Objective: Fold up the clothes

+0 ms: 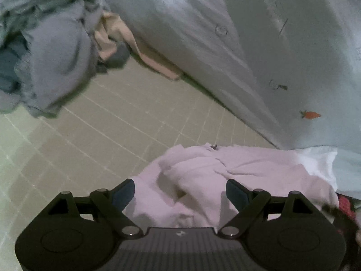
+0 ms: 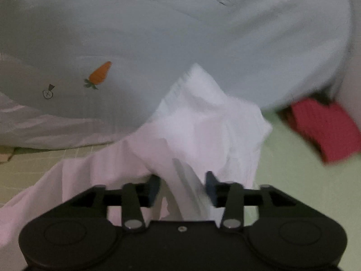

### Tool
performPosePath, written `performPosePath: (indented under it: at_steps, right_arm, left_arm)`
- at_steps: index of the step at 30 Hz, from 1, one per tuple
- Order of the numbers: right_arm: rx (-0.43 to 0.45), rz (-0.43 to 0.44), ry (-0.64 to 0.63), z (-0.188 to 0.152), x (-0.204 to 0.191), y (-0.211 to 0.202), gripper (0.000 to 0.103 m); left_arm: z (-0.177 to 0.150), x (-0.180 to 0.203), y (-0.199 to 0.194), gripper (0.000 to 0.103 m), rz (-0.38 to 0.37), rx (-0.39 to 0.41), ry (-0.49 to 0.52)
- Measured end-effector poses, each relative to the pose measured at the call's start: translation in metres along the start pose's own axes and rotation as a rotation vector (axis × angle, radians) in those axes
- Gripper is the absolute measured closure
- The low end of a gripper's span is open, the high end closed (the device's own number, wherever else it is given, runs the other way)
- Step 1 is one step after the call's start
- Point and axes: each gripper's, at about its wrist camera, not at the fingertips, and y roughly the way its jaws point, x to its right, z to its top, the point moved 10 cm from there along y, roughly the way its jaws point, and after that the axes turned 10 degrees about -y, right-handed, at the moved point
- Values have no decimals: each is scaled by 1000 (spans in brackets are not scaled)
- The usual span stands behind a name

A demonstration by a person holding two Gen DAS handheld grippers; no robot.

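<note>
Right wrist: right gripper (image 2: pixel 182 186) half-closed around a bunched fold of white garment (image 2: pixel 203 122), rumpled on green mat (image 2: pixel 293 180). Left gripper (image 1: pixel 180 192) wide open over same cloth. Mid-fold probably; next, needs spreading flat.

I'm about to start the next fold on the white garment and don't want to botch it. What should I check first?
1. Left gripper free to take a hold: ok, open over the white garment.
2. Right gripper holding cloth: cannot tell; fabric lies between the jaws, which stand apart.
3. Garment spread flat: not ok, bunched.
4. Green mat bare beside it: ok.
5. Red cloth clear of the garment: ok in the right view.
</note>
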Motion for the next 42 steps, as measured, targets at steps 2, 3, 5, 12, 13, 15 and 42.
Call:
performPosePath:
  at_steps: [2,3,5,12,13,15,42]
  right_arm:
    - [-34,7,50,-23,9,-11,37]
    - [-51,11,75,-34,13,-17,37]
    - [-85,18,124,-57,21,-29,37]
    - [-195,16,211,-121,22,-52,34]
    - [-205,11,215,-126,21,-54,34]
    - [-205,1,211,-128,20,-58,34]
    - [-248,81,83,-198,-117,-134,29]
  left_arm:
    - [2,5,12,15,-18,-39,-4]
    - [3,7,17,15,-26,-53,-1]
    - [5,12,26,16,-43,-82,7]
    - [5,22,50,63,-75,-165,13]
    - [6,23,49,73,-88,-168,7]
    - [11,22,43,83,-112,-148,7]
    - [110,-146,-89,89,36,209,99]
